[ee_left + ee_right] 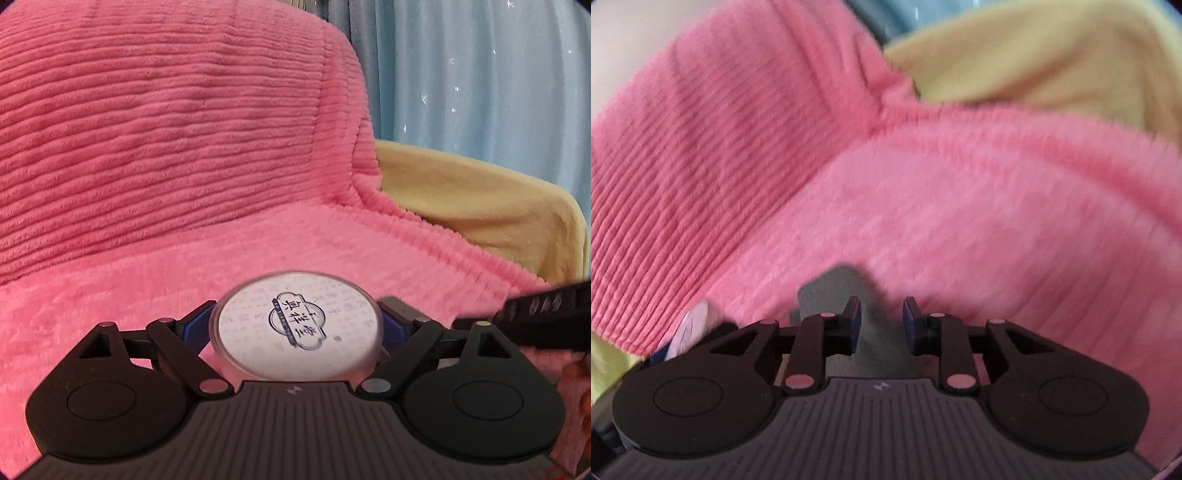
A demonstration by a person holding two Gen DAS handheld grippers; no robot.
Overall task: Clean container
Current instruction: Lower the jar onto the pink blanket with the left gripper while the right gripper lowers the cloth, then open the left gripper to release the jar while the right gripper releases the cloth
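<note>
A round container [299, 328] with a white lid and a blue printed logo is clamped between the blue pads of my left gripper [295, 322], lid facing the camera. In the right wrist view its edge [694, 326] shows at the lower left, blurred. My right gripper [882, 325] stands over the pink blanket with its fingers a short gap apart and a grey cloth [838, 291] bunched between and above them. Part of the right gripper's black body [546, 314] reaches in at the right of the left wrist view.
A pink ribbed blanket [166, 147] covers the seat and backrest. A yellow blanket [480, 206] lies to the right, with a pale blue curtain [480, 74] behind. A person's fingers [581, 387] show at the right edge.
</note>
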